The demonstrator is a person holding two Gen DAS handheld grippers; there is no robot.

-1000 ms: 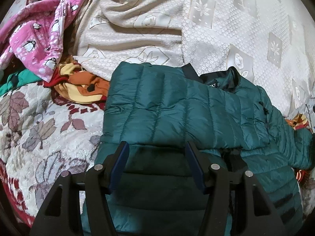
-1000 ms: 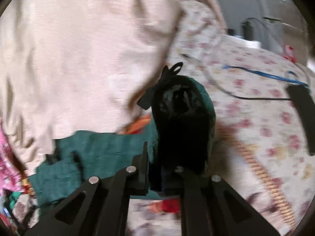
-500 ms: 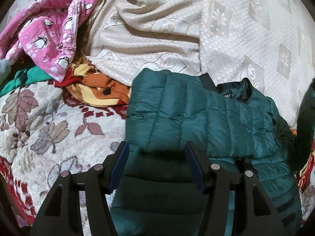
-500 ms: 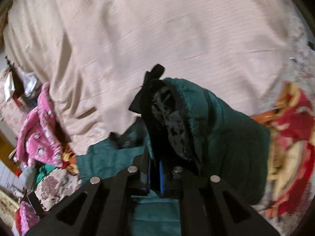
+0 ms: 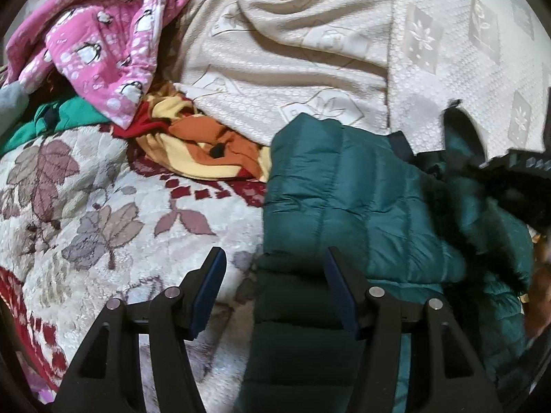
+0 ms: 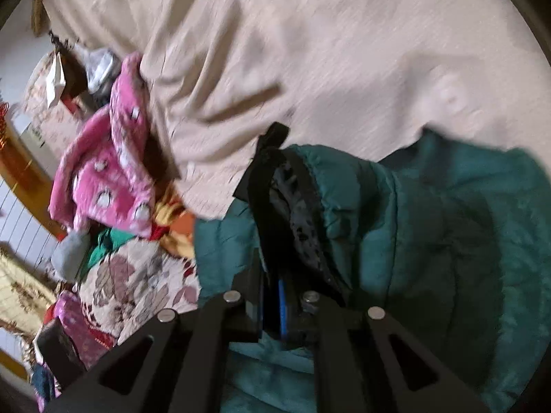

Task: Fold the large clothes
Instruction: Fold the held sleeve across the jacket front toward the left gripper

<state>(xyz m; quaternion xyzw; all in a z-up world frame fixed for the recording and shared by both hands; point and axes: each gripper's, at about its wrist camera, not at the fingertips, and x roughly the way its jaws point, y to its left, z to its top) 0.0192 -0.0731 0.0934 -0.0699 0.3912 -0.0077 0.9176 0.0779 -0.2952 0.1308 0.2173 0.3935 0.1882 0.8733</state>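
A dark green quilted puffer jacket [image 5: 344, 186] lies on the bed, its left side folded over its body. My left gripper [image 5: 272, 285] is open and empty, hovering over the jacket's lower left edge. My right gripper [image 6: 275, 296] is shut on the jacket's right sleeve [image 6: 361, 206] near its black-lined cuff [image 6: 275, 179], holding it lifted over the jacket body. The right gripper and sleeve show blurred at the right edge of the left wrist view [image 5: 516, 186].
A cream patterned bedspread [image 5: 344, 51] covers the far side. A pink penguin-print garment [image 5: 100, 41], an orange and yellow cloth [image 5: 206, 144] and a green garment [image 5: 65, 117] lie to the left. A leaf-patterned blanket [image 5: 103, 223] lies under my left gripper.
My right gripper has carried the sleeve leftward over the jacket body. My left gripper has shifted left, so the jacket sits further right in its view.
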